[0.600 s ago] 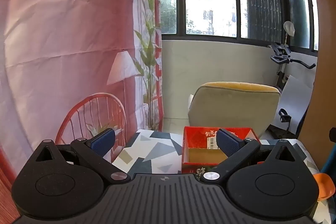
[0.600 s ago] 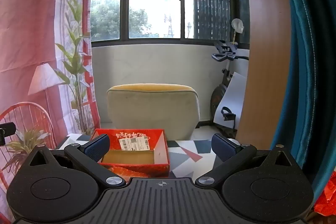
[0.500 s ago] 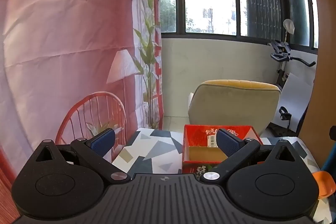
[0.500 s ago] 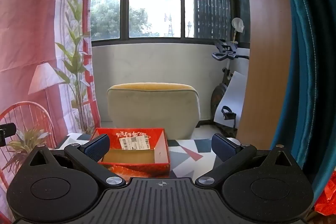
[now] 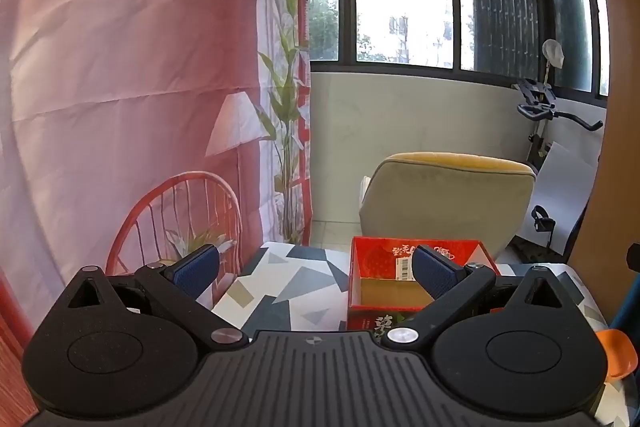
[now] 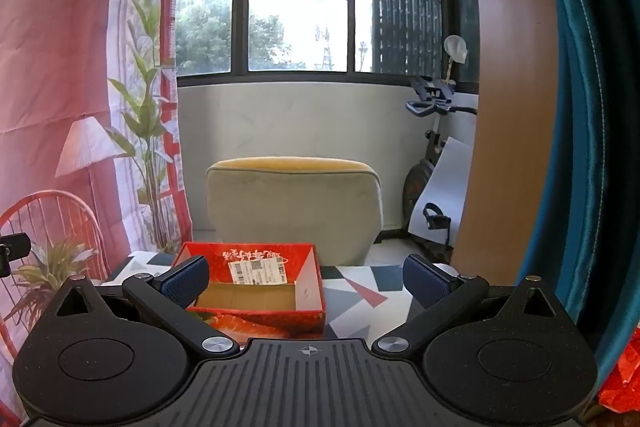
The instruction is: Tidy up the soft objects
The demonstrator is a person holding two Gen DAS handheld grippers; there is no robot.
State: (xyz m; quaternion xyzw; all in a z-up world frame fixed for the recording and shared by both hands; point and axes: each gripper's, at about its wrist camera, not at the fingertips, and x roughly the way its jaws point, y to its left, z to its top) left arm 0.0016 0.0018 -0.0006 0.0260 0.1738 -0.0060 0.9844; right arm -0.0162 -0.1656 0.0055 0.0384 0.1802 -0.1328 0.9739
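Almost nothing changes: left hand-held gripper [image 5: 314, 269] and right hand-held gripper [image 6: 306, 277] stay spread wide, empty, facing the red open-topped cardboard box [image 6: 308, 285]. No soft object visible; sorting unstarted.

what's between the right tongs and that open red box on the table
Nothing visible. The right tongs stand open and empty, and the red box sits just ahead of them on the patterned tablecloth, slightly toward the left pad. Its inside looks empty. No soft objects show clearly in either view.

Left tongs [image 5: 316, 273]: black ribbed body; blue textured pads [image 5: 196, 269]; silver pivot screws [image 5: 224, 335].
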